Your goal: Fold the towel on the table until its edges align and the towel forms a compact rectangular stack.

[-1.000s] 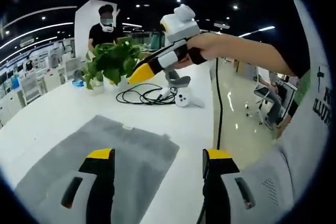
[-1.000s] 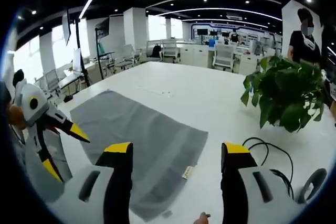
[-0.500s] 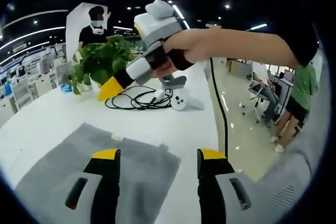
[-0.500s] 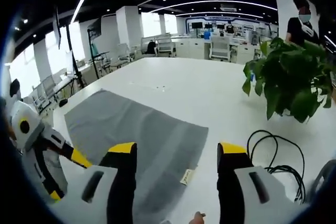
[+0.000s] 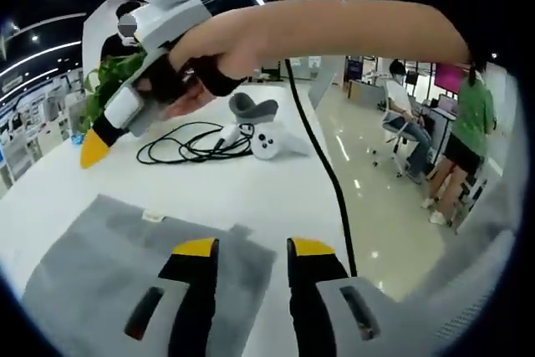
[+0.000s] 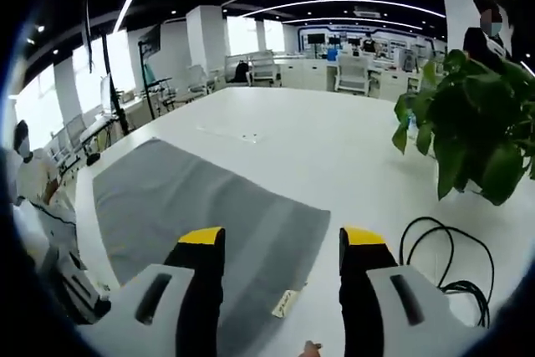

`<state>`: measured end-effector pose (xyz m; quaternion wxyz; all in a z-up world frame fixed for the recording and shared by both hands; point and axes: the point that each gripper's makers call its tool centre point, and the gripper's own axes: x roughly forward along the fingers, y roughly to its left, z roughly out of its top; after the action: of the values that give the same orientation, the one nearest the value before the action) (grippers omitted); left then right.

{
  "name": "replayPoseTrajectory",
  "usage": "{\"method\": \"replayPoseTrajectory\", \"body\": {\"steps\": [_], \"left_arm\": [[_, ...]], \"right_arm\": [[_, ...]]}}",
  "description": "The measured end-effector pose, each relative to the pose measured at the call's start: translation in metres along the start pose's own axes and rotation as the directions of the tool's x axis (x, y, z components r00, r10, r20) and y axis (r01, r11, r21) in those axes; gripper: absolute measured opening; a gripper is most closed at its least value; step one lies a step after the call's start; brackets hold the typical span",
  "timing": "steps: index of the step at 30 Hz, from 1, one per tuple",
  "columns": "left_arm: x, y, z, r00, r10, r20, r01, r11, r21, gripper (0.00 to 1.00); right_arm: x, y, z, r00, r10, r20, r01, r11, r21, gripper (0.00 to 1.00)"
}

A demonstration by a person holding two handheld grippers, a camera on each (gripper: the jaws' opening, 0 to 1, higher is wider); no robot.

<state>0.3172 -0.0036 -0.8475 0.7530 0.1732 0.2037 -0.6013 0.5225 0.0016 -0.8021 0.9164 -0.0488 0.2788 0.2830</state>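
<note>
The grey towel lies flat on the white table, with a small label at its far edge. My left gripper hovers over the towel's right corner, open with a narrow gap and nothing between its yellow-tipped jaws. In the right gripper view the towel spreads out to the left and ahead, its label near the jaws. My right gripper is open and empty above the towel's near edge. In the left gripper view the right gripper shows held in a hand, its yellow tip pointing down-left.
A coiled black cable and a white controller lie beyond the towel. A potted plant stands at the right, with the cable below it. The table edge drops to a glossy floor. People sit and stand in the background.
My left gripper's jaws have come closer together. The right gripper has swung left and lower across the left gripper view. In the right gripper view the left gripper has slid towards the left edge.
</note>
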Motion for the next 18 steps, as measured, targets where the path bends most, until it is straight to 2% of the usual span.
{"method": "replayPoseTrajectory", "body": {"steps": [4,6,7,10,13,18], "left_arm": [[0.012,-0.007,-0.007,0.999,-0.034,-0.02,0.034,0.999,0.017,0.32],[0.018,-0.01,-0.014,0.998,-0.053,-0.036,0.054,0.998,0.03,0.27],[0.023,-0.012,-0.023,0.995,-0.069,-0.067,0.072,0.996,0.048,0.24],[0.03,-0.015,-0.034,0.992,-0.089,-0.095,0.094,0.994,0.051,0.24],[0.033,-0.016,-0.034,0.991,-0.098,-0.091,0.101,0.994,0.036,0.24],[0.04,-0.017,-0.037,0.99,-0.113,-0.088,0.113,0.994,-0.003,0.25]], "right_arm": [[0.011,-0.008,-0.004,1.0,-0.014,-0.018,0.014,1.0,0.003,0.53],[0.019,-0.013,-0.006,1.0,-0.02,-0.017,0.021,0.999,0.026,0.52],[0.024,-0.016,-0.01,0.999,-0.019,-0.032,0.021,0.998,0.064,0.51],[0.035,-0.021,-0.011,0.999,-0.025,-0.035,0.027,0.997,0.069,0.48],[0.044,-0.023,-0.011,0.999,-0.022,-0.024,0.024,0.996,0.083,0.47],[0.059,-0.025,-0.023,0.998,-0.026,-0.061,0.031,0.996,0.082,0.46]]}}
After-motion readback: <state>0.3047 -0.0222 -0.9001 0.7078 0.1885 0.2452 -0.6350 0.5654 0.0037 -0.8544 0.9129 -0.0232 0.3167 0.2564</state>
